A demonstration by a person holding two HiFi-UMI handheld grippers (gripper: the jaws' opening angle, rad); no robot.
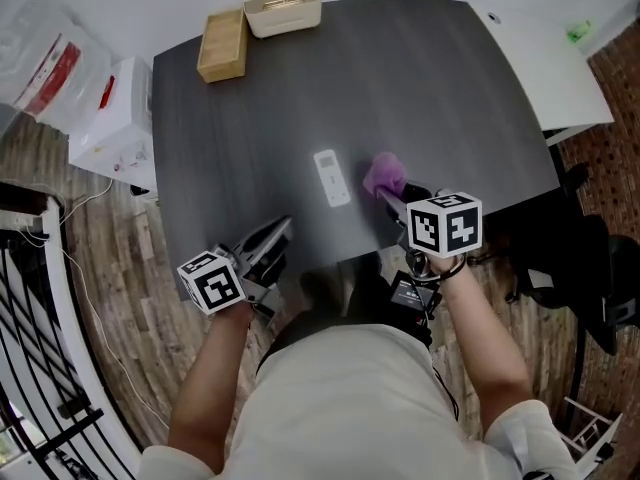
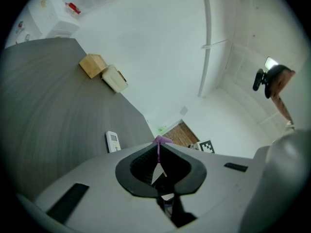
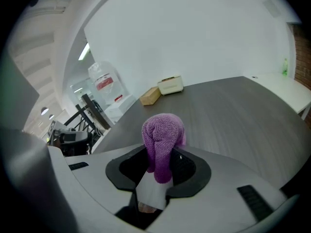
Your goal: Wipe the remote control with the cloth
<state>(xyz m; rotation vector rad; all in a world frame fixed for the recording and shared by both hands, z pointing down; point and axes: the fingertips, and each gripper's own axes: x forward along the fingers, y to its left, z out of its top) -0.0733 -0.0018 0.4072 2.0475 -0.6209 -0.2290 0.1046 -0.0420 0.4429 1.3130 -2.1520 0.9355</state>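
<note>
Dark grey tabletop (image 1: 420, 78), with wood-plank floor (image 1: 110, 268) around it. At the far left corner lie a wooden block (image 1: 222, 45) and, just beside it, a cream box (image 1: 283, 10). The left claw (image 1: 280, 230) is at the near edge, its jaws pressed together with nothing between them. The remote control (image 1: 332, 177) lies flat, screen side up, near the middle of the tabletop, apart from both claws. Just to its right, not touching it, is the purple cloth (image 1: 384, 173), bunched and pinched firmly in the right claw (image 1: 393, 199).
</note>
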